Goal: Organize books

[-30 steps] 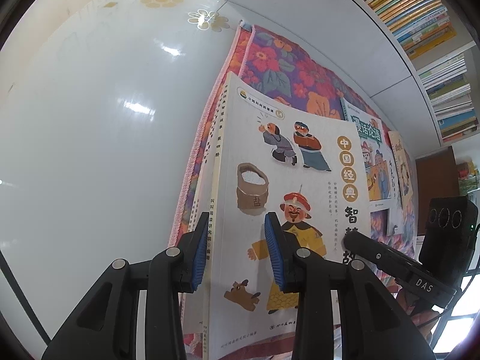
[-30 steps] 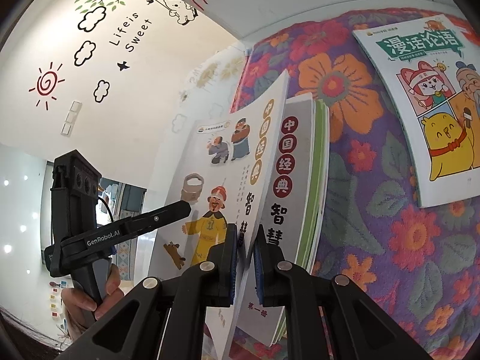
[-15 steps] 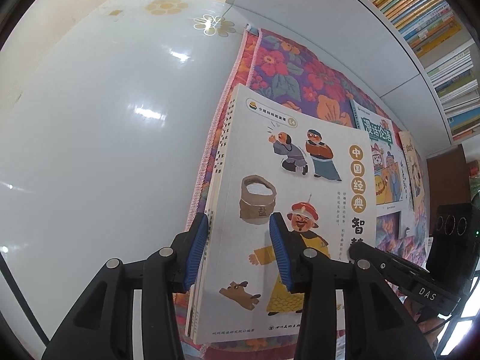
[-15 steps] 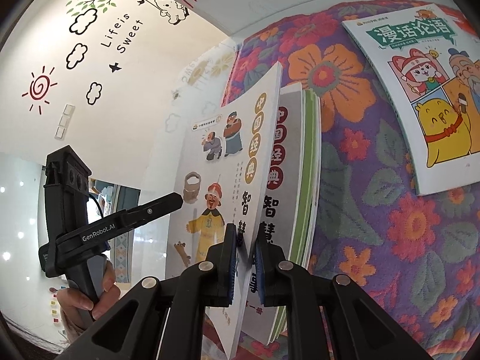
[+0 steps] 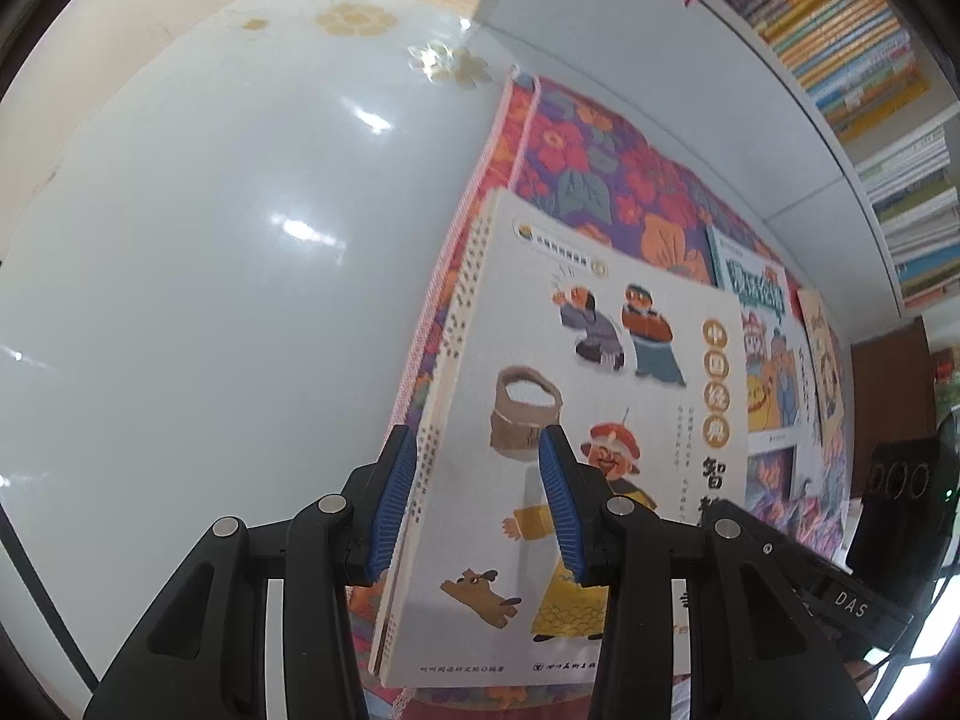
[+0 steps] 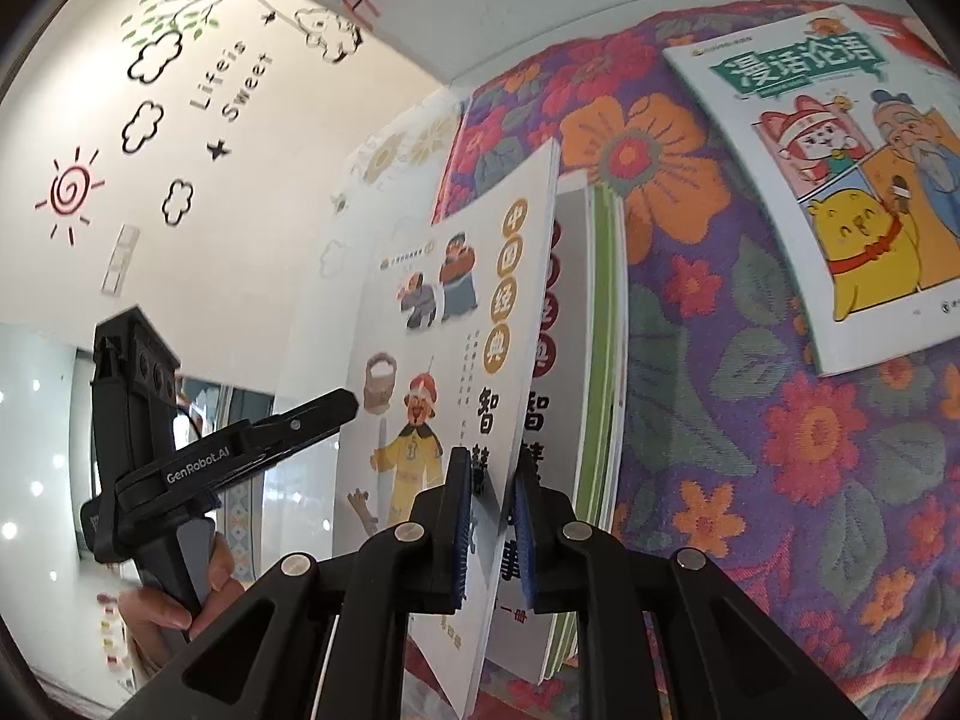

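Place: a children's reading room or home study corner.
Shelves: rows of thin, bright book spines (image 5: 852, 42) packed along the wall above.
Wall: cartoon decals (image 6: 150, 114) of clouds, a sun, a tree branch, and the words "Life is Sweet".
Worktop: glossy white worktop (image 5: 198, 276) with gold flower prints, part covered by a flowered cloth (image 6: 750, 420).
Reading matter: illustrated children's picture books (image 5: 576, 438) lying on the cloth.
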Demonstrator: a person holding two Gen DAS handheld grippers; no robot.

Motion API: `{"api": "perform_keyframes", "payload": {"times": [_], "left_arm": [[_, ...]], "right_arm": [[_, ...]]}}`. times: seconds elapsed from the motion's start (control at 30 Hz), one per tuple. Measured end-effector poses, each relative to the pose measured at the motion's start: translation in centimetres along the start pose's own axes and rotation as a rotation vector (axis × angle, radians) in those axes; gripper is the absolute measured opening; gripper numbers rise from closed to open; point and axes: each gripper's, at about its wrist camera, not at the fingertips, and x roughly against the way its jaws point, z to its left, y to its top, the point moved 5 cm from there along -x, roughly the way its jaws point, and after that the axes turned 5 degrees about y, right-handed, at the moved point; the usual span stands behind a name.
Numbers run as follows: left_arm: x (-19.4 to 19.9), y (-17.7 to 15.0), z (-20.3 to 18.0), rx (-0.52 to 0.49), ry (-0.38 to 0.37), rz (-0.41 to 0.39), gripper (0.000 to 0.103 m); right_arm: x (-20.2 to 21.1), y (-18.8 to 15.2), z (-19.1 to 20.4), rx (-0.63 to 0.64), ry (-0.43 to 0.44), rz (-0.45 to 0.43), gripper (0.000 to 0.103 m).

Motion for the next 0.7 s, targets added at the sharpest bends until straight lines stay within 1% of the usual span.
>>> {"api": "perform_keyframes", "payload": {"times": [0.13,0.27,0.4,0.57,0.7], "left_arm": [[0.2,0.0,0.4,0.016,0.012,-0.003,0.039],[0.5,-0.2,0.6,0.029,0.021,-0.013,0.039],[0.9,-0.5,0.1,0.043,0.027,-0.025,0.039],[1.6,-0.5,-2.4,0.018,0.022,-0.047,0.039],[1.4,-0.6,-6.0,-0.023,0.007,-0.053,0.039]], "right_arm": [[0.3,0.0,-0.7,-0.031,-0.01,-0.009,0.014],[1.4,0.0,-1.2,-0.043,-0.02,-0.04,0.014],[2.6,0.1,-1.6,-0.046,-0.002,-0.055,0.014],[4.7,0.1,-2.3,-0.038,0.005,-0.076,0.014],[7.0,0.0,-4.2,-0.057,0.006,-0.1,0.014]]}}
